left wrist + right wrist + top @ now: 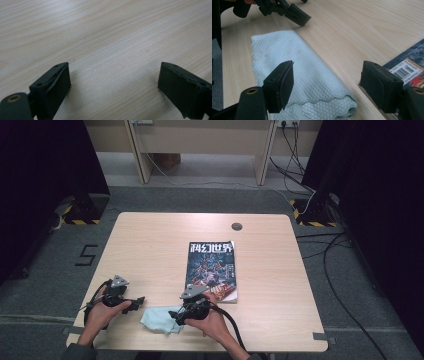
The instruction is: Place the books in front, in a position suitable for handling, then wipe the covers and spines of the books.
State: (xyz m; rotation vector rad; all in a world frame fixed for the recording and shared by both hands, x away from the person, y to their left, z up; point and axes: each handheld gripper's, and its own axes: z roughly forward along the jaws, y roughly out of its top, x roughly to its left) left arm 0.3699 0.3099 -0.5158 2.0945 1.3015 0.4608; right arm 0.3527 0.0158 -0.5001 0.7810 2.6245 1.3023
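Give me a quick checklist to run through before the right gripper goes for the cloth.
1. Right gripper open: ok, its fingers stand wide apart.
2. Cloth within reach: ok, it lies folded on the table just below and ahead of the right gripper.
3. Nothing on top of the cloth: ok, its surface is bare.
4. Left gripper out of the way: ok, it is open over bare wood, beside the cloth's far edge, not touching it.
5. Magazine clear of the grab: cannot tell, its corner sits close to the right finger.
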